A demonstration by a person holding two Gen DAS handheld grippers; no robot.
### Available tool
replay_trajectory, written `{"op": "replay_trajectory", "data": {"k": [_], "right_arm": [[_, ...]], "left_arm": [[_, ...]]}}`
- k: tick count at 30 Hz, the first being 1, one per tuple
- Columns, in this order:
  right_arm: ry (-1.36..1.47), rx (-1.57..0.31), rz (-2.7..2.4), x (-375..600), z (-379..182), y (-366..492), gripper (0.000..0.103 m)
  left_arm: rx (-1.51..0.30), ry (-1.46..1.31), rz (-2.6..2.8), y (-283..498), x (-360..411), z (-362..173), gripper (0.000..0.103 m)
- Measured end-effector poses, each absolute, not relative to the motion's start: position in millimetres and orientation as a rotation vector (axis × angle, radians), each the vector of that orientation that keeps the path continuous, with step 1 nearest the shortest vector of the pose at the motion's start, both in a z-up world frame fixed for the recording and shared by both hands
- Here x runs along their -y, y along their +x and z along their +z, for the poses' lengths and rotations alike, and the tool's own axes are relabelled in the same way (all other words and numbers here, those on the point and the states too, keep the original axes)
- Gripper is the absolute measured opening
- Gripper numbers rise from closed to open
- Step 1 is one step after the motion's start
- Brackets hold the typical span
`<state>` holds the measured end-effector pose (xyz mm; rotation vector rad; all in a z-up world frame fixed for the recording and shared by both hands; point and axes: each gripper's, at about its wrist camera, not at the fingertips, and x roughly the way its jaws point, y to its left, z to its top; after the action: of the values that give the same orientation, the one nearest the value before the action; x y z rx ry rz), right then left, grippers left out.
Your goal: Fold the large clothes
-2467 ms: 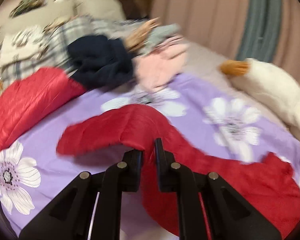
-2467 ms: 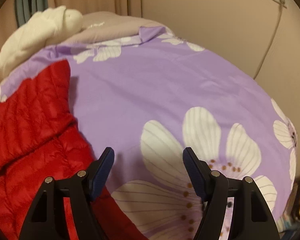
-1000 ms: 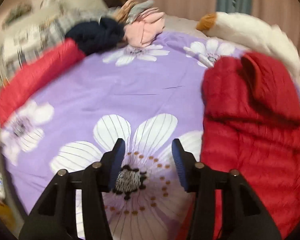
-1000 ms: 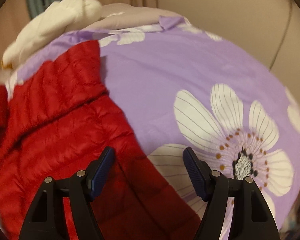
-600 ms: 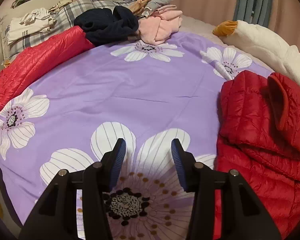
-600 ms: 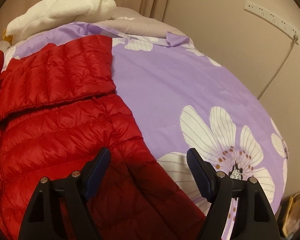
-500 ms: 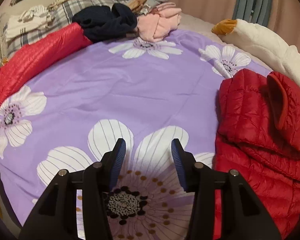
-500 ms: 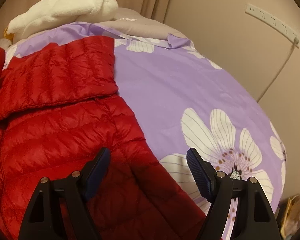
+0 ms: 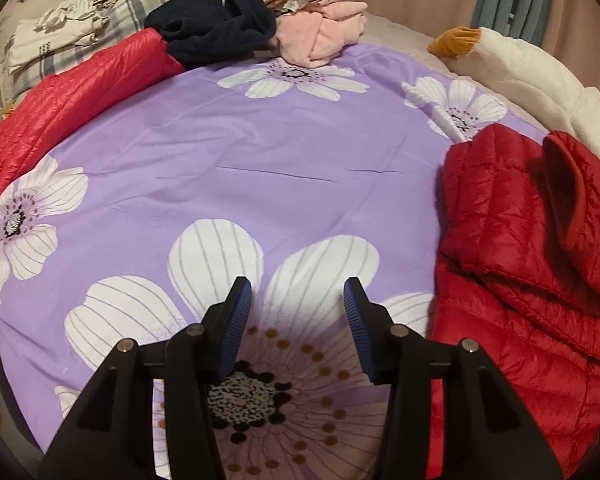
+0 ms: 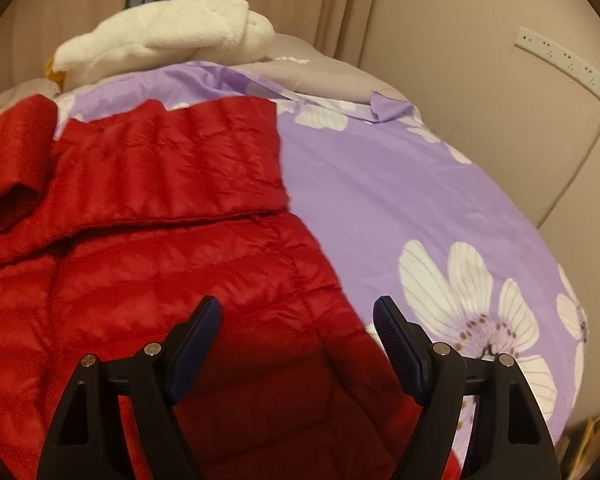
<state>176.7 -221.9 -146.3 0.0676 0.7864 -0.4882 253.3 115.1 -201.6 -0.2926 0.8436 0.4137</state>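
A red quilted puffer jacket (image 9: pixel 520 264) lies partly folded on the purple flowered bedspread (image 9: pixel 260 152), at the right of the left wrist view. It fills the left and middle of the right wrist view (image 10: pixel 160 240). My left gripper (image 9: pixel 297 316) is open and empty over a white flower print, left of the jacket. My right gripper (image 10: pixel 298 332) is open and empty just above the jacket's lower part, near its right edge.
A second red jacket (image 9: pixel 68 92) lies folded at the far left. A navy garment (image 9: pixel 212 32), pink clothes (image 9: pixel 324 40) and plaid bedding (image 9: pixel 140 4) pile at the back. A white plush goose (image 9: pixel 532 76) lies at the right. A wall (image 10: pixel 480 80) borders the bed.
The left gripper let go of the red jacket and swung left over the bedspread. The right gripper moved left from bare bedspread to over the jacket. In the last half second, little moved.
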Motion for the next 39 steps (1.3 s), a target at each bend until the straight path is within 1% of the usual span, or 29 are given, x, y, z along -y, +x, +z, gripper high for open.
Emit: {"op": "replay_trajectory", "data": {"k": [2,4,5,13,15,17,20,22,23,24,25,26,27,29,30,33,35,36,37,39], "right_arm": [[0.067,-0.76,-0.464,210.3,-140.1,175.2,0.078],[0.056,-0.745,-0.419,191.9,-133.2,182.1,0.084],[0.044,-0.747,-0.391,181.2,-130.3,188.2,0.089],[0.045,-0.744,-0.061,62.0,-94.0,252.3,0.09],[0.06,-0.743,-0.004,35.4,-90.7,267.0,0.092],[0.015,-0.741,0.005,11.7,-94.6,283.1,0.095],[-0.125,-0.738,-0.097,-10.5,-109.7,309.7,0.095],[-0.148,-0.72,-0.18,-10.2,-115.2,317.0,0.093],[-0.111,-0.693,-0.175,-2.6,-113.2,313.9,0.083],[-0.049,-0.662,-0.15,7.4,-108.2,307.6,0.062],[0.031,-0.642,-0.118,20.5,-102.1,302.2,0.051],[0.085,-0.648,-0.105,32.7,-95.8,300.3,0.032],[0.133,-0.66,-0.106,44.1,-89.5,298.2,0.018],[0.202,-0.656,-0.129,69.0,-74.3,293.5,0.01],[0.222,-0.636,-0.145,84.9,-64.9,287.9,0.009],[0.258,-0.579,-0.201,128.9,-42.8,269.6,0.009],[0.266,-0.586,-0.239,146.6,-38.2,260.3,0.009],[0.268,-0.603,-0.253,155.5,-38.8,256.0,0.015],[0.274,-0.617,-0.246,158.5,-41.1,253.6,0.022],[0.296,-0.644,-0.203,158.1,-48.7,251.8,0.071]], "left_arm": [[-0.833,-0.309,0.42,252.1,-118.5,-199.0,0.048],[-0.813,-0.309,0.444,250.4,-121.8,-197.0,0.048],[-0.812,-0.304,0.471,249.9,-124.5,-196.4,0.048],[-0.824,-0.408,0.507,247.4,-159.0,-195.2,0.048],[-0.841,-0.429,0.517,248.7,-168.0,-197.4,0.048],[-0.857,-0.459,0.514,249.7,-175.0,-200.0,0.048],[-0.871,-0.468,0.504,251.5,-178.7,-200.6,0.048],[-0.873,-0.452,0.507,252.4,-177.2,-199.0,0.048],[-0.872,-0.446,0.508,252.9,-175.7,-198.2,0.048],[-0.867,-0.447,0.501,253.0,-174.1,-198.1,0.048],[-0.869,-0.447,0.496,253.8,-172.8,-198.5,0.048],[-0.879,-0.445,0.49,254.9,-170.7,-199.5,0.048],[-0.895,-0.438,0.475,256.2,-167.4,-201.2,0.048],[-0.917,-0.417,0.449,257.1,-160.1,-203.9,0.048],[-0.926,-0.404,0.445,256.5,-155.7,-204.5,0.048],[-0.903,-0.402,0.433,252.8,-147.1,-201.6,0.048],[-0.898,-0.397,0.443,251.9,-142.2,-200.7,0.048],[-0.905,-0.395,0.443,252.7,-140.0,-201.1,0.048],[-0.909,-0.394,0.43,253.6,-137.1,-201.8,0.048],[-0.919,-0.372,0.415,254.1,-130.8,-203.0,0.048]]}}
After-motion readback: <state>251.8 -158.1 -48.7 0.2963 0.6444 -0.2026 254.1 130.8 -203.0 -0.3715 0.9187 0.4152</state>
